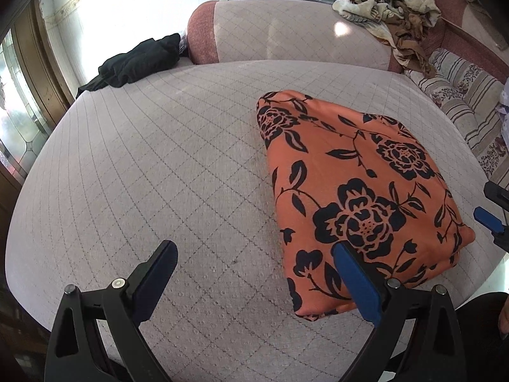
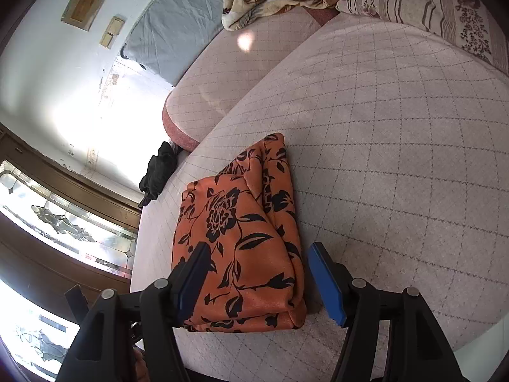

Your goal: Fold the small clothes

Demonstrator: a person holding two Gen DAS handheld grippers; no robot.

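Orange cloth (image 1: pixel 359 191) with black flower print, folded into a thick rectangular bundle, lies flat on the quilted grey-pink cushion (image 1: pixel 159 165).

Left tongs (image 1: pixel 254 254): jaws spread wide, holding nothing. Its right blue pad sits over the near edge of the cloth; whether it touches cannot be told. Its left pad hangs over bare cushion.

Right tongs (image 2: pixel 259 256): jaws released and spread, nothing gripped. They straddle the near end of the cloth (image 2: pixel 241 238); the left pad overlaps the fabric in view, the right pad stands beside the folded edge, over the cushion (image 2: pixel 397 159). The tip of these tongs (image 1: pixel 488 218) shows at the right margin of the left view, near the cloth's right corner.

Surroundings:
- Black garment (image 1: pixel 136 62), crumpled, at the far left edge of the cushion, well apart from the orange cloth.
- Backrest (image 1: pixel 286 35), same quilted cover, reddish trim.
- Brown-and-cream blanket (image 1: pixel 388 3), heaped on the backrest.
- Striped floral bolster (image 1: pixel 461 102) along the right side.
- Grey-blue pillow (image 2: pixel 171 41) against the wall.
- Leaded glass door (image 2: pixel 63 222) with a wooden frame, left of the seat.
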